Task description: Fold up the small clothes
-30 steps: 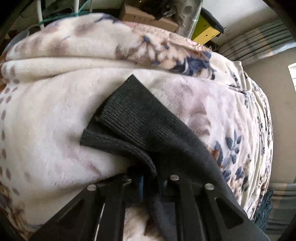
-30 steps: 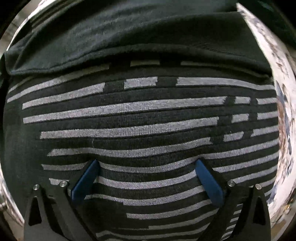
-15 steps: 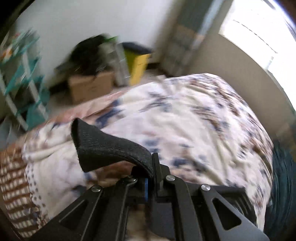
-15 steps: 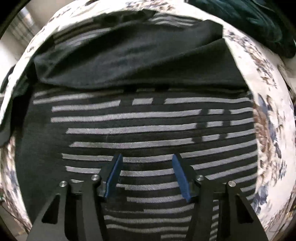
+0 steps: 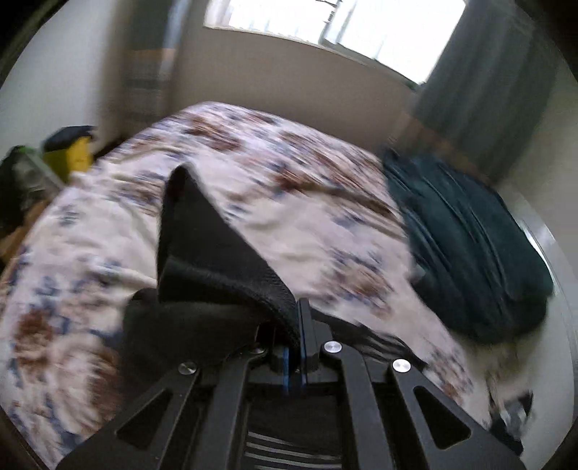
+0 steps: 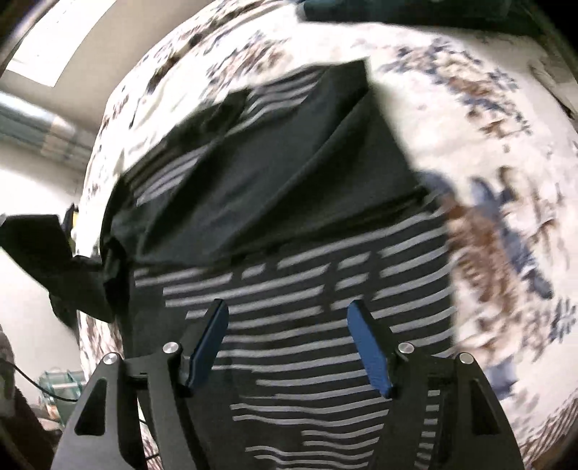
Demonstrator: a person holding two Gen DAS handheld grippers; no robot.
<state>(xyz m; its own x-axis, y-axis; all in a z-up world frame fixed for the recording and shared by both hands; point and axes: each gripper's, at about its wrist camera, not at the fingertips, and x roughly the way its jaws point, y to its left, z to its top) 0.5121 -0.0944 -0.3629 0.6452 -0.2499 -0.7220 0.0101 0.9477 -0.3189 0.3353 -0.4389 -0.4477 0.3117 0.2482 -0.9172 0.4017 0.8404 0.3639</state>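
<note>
A black garment with grey stripes [image 6: 300,285] lies on the floral blanket [image 6: 487,119]. A plain black part [image 6: 274,180] is folded over its far half. My left gripper [image 5: 297,318] is shut on a black ribbed cuff [image 5: 206,242] of the garment and holds it lifted above the bed. The lifted cuff and left gripper also show at the left edge of the right wrist view [image 6: 43,249]. My right gripper [image 6: 289,314] is open and empty, hovering over the striped part.
A dark teal cloth [image 5: 466,231] lies bunched at the right side of the bed [image 5: 289,173]. A yellow bin [image 5: 72,155] stands on the floor at the left. A window [image 5: 343,21] and curtain [image 5: 480,72] are beyond the bed.
My left gripper has lifted the cuff and swung round towards the window side. My right gripper has risen away from the garment and its jaws have narrowed, then widened somewhat.
</note>
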